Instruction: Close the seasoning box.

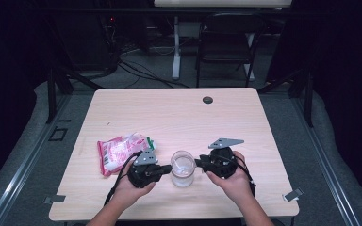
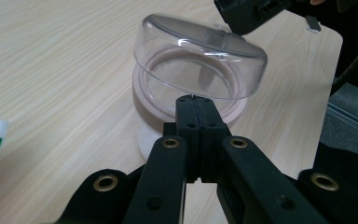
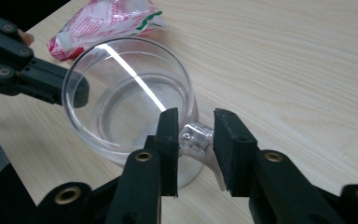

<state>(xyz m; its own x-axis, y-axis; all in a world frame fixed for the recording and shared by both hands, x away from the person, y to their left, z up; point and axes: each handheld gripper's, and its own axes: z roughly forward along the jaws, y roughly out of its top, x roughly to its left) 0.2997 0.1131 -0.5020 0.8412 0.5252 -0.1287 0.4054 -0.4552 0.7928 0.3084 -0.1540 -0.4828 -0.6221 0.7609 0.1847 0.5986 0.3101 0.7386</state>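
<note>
A clear cup [image 1: 183,168] stands upright near the table's front edge between both grippers. My left gripper [image 1: 169,168] lies level at the cup's left side. In the left gripper view its jaws are pressed together with nothing between them [image 2: 194,99], the tips resting against the cup [image 2: 200,60] just under the rim. My right gripper [image 1: 198,163] comes in from the cup's right. In the right gripper view its jaws [image 3: 196,126] stand on either side of the cup's small clear handle [image 3: 196,136], with slight gaps at the pads. A hand holds each gripper.
A red, white and green snack bag [image 1: 120,151] lies on the table left of and behind the left gripper. A dark grommet hole [image 1: 208,100] sits near the table's far edge. A folding chair [image 1: 226,42] stands beyond the table [image 1: 245,127].
</note>
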